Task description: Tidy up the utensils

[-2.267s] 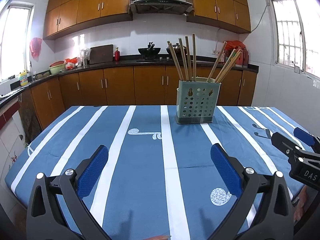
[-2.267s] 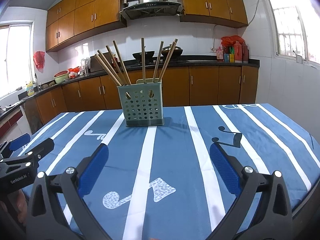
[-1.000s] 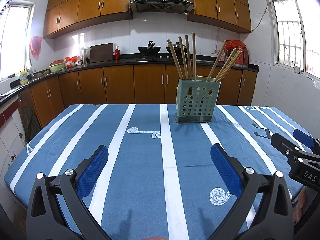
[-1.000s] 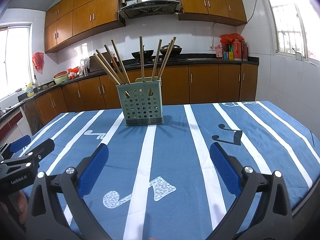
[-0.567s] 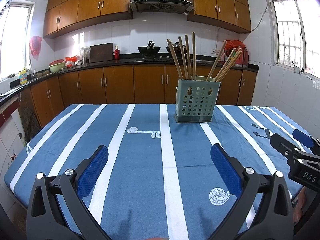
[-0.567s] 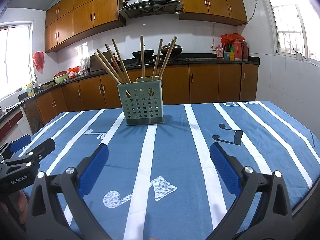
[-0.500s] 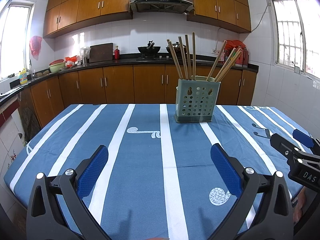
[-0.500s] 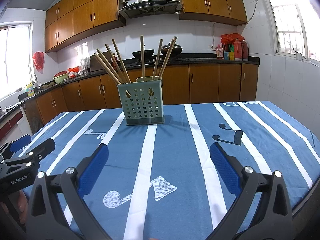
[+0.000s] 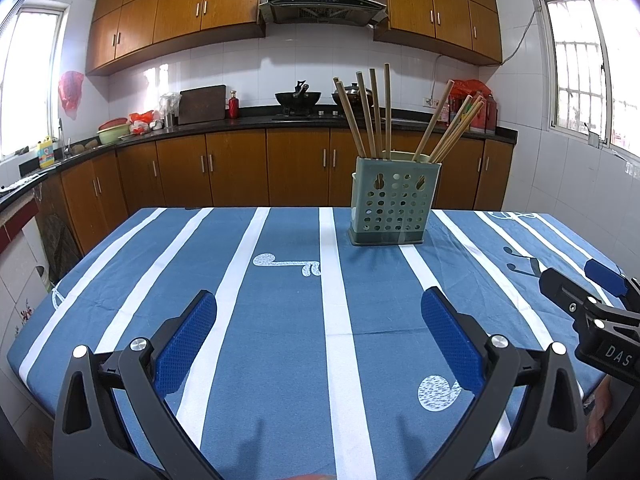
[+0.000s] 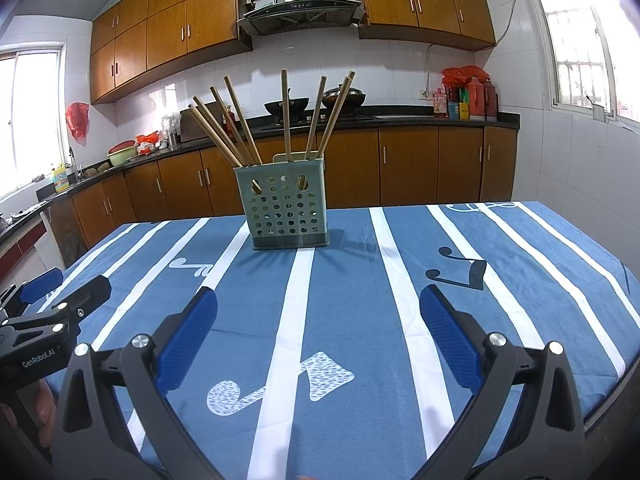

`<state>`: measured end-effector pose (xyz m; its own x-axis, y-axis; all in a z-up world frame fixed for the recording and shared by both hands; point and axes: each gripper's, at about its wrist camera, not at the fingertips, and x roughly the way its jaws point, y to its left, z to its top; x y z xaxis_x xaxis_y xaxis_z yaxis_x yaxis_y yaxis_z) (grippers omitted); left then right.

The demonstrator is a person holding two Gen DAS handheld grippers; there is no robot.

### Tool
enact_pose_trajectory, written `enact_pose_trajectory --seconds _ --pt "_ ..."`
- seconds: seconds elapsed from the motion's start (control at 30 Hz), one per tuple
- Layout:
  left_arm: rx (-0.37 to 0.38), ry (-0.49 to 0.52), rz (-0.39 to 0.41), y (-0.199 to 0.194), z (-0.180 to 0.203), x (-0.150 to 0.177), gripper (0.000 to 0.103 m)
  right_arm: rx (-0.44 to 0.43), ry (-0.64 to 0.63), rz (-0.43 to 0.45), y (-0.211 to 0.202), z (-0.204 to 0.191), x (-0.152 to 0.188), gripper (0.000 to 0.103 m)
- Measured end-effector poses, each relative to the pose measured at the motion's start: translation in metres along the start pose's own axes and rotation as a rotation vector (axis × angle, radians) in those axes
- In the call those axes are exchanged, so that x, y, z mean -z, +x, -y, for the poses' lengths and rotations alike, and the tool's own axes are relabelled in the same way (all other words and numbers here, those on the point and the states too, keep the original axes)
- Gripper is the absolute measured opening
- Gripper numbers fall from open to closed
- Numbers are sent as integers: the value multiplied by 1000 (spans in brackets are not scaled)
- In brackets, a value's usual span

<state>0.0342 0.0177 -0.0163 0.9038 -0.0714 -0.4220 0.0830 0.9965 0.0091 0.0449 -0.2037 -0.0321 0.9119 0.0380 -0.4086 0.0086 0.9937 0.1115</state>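
A pale green perforated utensil holder (image 9: 394, 204) stands upright at the far middle of the table, also in the right wrist view (image 10: 285, 208). Several wooden chopsticks (image 9: 370, 114) stick out of it, fanned left and right (image 10: 224, 128). My left gripper (image 9: 318, 326) is open and empty, low over the near table edge. My right gripper (image 10: 318, 322) is open and empty, also near the front edge. Each gripper shows at the side of the other's view: the right one (image 9: 592, 312) and the left one (image 10: 48, 312).
The table has a blue cloth with white stripes and music notes (image 9: 288, 320). Behind it run wooden kitchen cabinets and a dark counter (image 9: 224, 120) with a wok, bottles and a cutting board. Tiled wall and window lie to the right (image 10: 580, 60).
Almost nothing: both grippers stay open and hold their place, with only a slight drift of the views.
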Motion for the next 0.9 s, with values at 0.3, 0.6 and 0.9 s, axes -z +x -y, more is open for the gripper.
enact_pose_trajectory --seconds 0.3,0.6,0.9 --pt "-1 0 -1 0 1 0 101 0 0 0 0 0 0 99" --pt "-4 -1 1 1 1 3 101 0 1 -1 0 0 -1 99" --pt "-2 -8 -3 2 1 5 101 0 0 -1 0 0 -1 99"
